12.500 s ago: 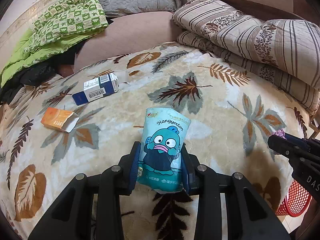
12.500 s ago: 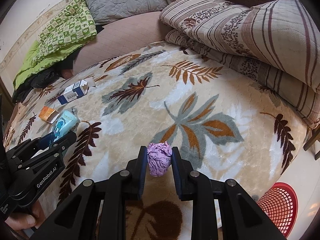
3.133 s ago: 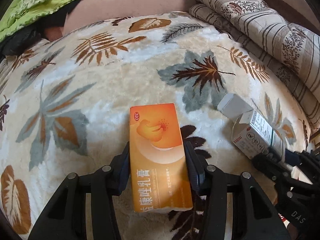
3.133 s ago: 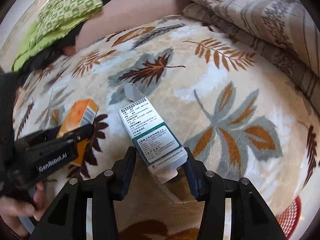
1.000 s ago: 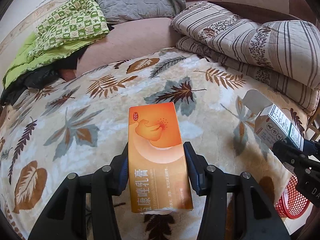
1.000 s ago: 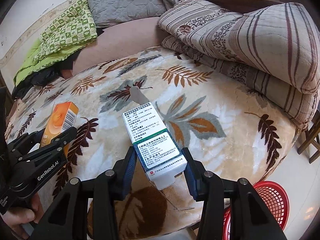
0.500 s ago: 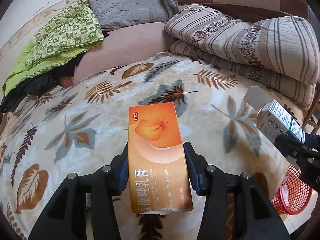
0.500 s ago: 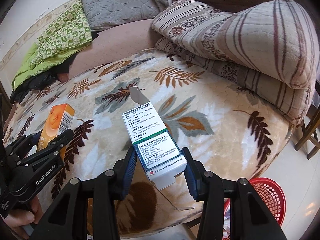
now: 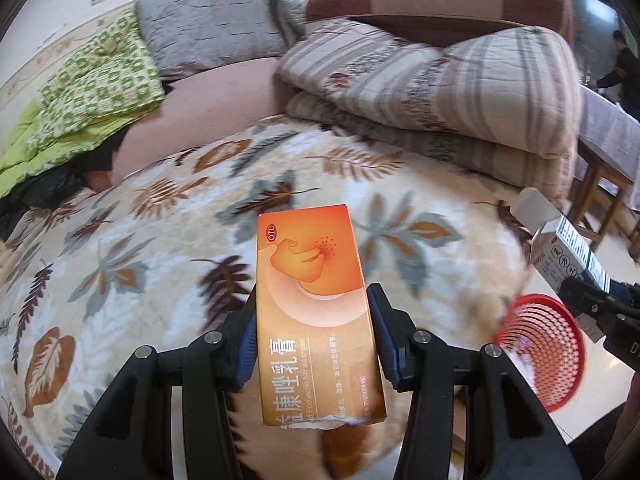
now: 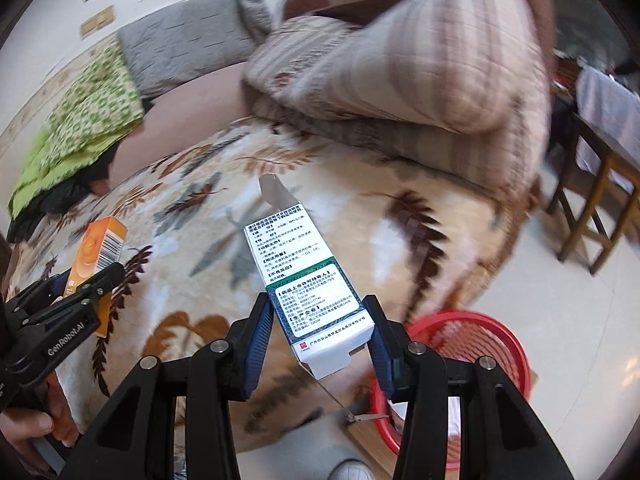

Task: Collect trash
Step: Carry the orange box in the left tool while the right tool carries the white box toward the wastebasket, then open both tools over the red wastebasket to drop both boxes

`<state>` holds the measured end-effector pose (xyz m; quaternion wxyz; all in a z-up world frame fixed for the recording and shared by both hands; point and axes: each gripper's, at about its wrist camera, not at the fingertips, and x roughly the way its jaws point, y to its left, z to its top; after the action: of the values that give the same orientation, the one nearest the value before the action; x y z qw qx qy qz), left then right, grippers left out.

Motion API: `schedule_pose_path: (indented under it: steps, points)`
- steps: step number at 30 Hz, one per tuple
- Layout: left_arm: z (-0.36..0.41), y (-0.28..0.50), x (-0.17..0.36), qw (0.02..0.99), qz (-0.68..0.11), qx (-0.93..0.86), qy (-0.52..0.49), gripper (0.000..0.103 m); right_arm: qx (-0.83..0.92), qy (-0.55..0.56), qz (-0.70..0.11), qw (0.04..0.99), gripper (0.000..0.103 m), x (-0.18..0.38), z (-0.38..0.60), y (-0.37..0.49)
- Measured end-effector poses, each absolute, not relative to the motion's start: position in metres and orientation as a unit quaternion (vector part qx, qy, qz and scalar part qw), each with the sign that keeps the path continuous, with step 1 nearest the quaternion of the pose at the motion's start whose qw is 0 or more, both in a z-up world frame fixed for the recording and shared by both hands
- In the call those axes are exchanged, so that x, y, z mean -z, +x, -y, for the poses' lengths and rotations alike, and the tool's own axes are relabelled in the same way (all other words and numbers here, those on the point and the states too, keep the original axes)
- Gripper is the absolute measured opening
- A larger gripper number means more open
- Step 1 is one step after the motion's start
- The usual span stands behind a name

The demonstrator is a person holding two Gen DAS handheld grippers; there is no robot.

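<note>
While both are held above the leaf-patterned bed (image 9: 140, 240), two cartons show: left gripper (image 9: 312, 332) clamps one orange box (image 9: 316, 312), right gripper (image 10: 318, 336) clamps one white box (image 10: 308, 280). One red basket (image 10: 480, 332) stands on the floor beside the bed.

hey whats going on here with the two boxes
A person is clearing trash off a bed. The left gripper is shut on an orange box, the right gripper on a white and green box. Both boxes are held near the edge of the leaf-patterned blanket, with the red basket on the floor just beyond.
</note>
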<state>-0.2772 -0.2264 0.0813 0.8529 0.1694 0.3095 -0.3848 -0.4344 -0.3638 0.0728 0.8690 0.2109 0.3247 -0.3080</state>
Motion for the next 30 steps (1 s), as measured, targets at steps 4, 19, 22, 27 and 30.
schedule_pose_path:
  steps: [4, 19, 22, 27, 30]
  points:
    - [0.246, -0.303, -0.083, 0.838, -0.309, 0.412, 0.179, 0.048, 0.336, 0.229, -0.318, 0.857, 0.049, -0.071, 0.374, -0.469]
    - [0.318, -0.386, -0.066, 0.750, -0.319, 0.541, 0.209, 0.048, 0.404, 0.303, -0.313, 0.804, 0.049, -0.054, 0.419, -0.545]
    - [0.326, -0.397, -0.060, 0.730, -0.326, 0.561, 0.214, 0.048, 0.412, 0.322, -0.307, 0.795, 0.049, -0.050, 0.427, -0.558]
    - [0.338, -0.411, -0.053, 0.711, -0.331, 0.578, 0.226, 0.048, 0.419, 0.336, -0.304, 0.787, 0.049, -0.047, 0.435, -0.570]
    - [0.345, -0.417, -0.050, 0.700, -0.334, 0.588, 0.229, 0.048, 0.423, 0.338, -0.307, 0.782, 0.049, -0.044, 0.438, -0.573]
